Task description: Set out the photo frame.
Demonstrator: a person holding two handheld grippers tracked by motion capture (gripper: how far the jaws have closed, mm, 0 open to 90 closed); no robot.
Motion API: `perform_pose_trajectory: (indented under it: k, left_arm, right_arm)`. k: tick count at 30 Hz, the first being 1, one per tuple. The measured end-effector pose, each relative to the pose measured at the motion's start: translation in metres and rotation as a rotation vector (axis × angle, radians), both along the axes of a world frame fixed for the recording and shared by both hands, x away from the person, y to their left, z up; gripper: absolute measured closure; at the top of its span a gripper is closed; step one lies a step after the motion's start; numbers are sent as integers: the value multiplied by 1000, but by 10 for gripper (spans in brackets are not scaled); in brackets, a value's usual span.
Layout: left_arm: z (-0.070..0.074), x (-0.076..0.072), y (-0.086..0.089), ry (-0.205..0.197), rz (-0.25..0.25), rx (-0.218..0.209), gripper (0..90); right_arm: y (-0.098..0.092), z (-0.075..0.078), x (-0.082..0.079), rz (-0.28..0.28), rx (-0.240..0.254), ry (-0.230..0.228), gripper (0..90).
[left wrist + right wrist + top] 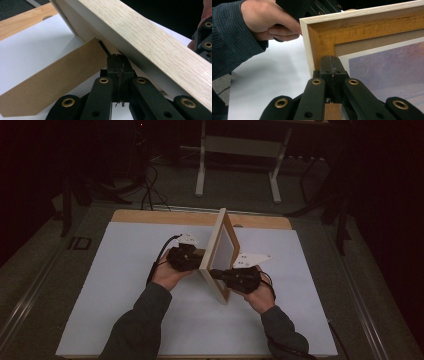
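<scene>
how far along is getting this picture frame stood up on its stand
Done: the picture frame is up on edge on the white table, and its brown easel stand is swung out from the back. In hand: the left gripper is shut at the stand's hinge, the right gripper shut against the front. Left: letting go so it rests alone.

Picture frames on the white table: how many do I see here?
1. The single wooden picture frame stands upright on edge mid-table, between the left gripper behind it and the right gripper at its front. Nothing suggests another is hidden.
</scene>
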State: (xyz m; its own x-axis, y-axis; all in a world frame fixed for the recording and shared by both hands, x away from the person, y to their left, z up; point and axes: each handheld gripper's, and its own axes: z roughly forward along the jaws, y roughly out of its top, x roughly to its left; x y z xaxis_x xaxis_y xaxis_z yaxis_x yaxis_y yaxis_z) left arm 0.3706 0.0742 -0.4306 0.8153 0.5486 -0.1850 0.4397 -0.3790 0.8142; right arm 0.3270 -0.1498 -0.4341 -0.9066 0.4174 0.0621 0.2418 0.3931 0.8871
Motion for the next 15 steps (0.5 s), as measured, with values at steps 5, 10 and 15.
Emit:
perform_pose_trajectory:
  k: [5,10,15]
  left_arm:
    - [-1,3,2,12,-10,-19,900]
    - [-2,1,2,-10,4,-23,900]
    - [-3,0,1,-9,39,-1,891]
  right_arm:
    - [2,2,0,2,6,-4,900]
    - [3,2,0,3,3,-8,900]
    - [3,2,-1,-3,-11,-13,890]
